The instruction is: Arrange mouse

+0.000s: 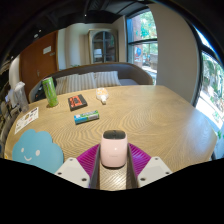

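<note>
A white, pale pink mouse (113, 146) sits between my two fingers, and the magenta pads (90, 157) press on both of its sides. My gripper (113, 152) is shut on it, above the near part of the round wooden table (160, 115). A blue cloud-shaped mouse mat (37, 150) lies flat on the table, to the left of the fingers.
Beyond the fingers lie a teal flat box (87, 117), a dark case (76, 102) and a small white object (101, 96). A green cup (50, 91) stands at the far left, with a printed sheet (25, 120) near it. A sofa (95, 78) stands behind the table.
</note>
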Demonstrator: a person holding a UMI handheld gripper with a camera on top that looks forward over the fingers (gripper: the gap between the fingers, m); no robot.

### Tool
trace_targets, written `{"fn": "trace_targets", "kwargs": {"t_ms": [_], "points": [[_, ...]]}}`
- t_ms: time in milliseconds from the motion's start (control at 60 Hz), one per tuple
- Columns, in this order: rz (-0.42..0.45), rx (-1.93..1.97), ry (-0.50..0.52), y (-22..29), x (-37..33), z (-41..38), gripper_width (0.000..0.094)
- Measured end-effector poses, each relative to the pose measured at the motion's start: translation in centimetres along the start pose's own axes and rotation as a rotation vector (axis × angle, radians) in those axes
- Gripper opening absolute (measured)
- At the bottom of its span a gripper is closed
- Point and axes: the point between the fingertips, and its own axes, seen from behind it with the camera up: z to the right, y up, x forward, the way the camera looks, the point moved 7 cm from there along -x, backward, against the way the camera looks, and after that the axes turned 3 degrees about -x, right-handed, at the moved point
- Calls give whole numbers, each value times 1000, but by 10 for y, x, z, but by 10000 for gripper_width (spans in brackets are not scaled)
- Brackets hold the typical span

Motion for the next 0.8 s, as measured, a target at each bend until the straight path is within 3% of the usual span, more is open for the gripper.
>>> {"fn": "trace_targets", "kwargs": {"t_ms": [83, 317, 383, 500, 617, 800], "points": [[13, -15, -18, 0, -9, -3, 424], [265, -3, 85, 59, -107, -107, 409], [300, -16, 120, 66, -121, -152, 408], [246, -77, 199, 38, -121, -223, 407], [152, -134, 151, 8, -91, -258, 407], [15, -107, 176, -34, -64, -281, 413]]}}
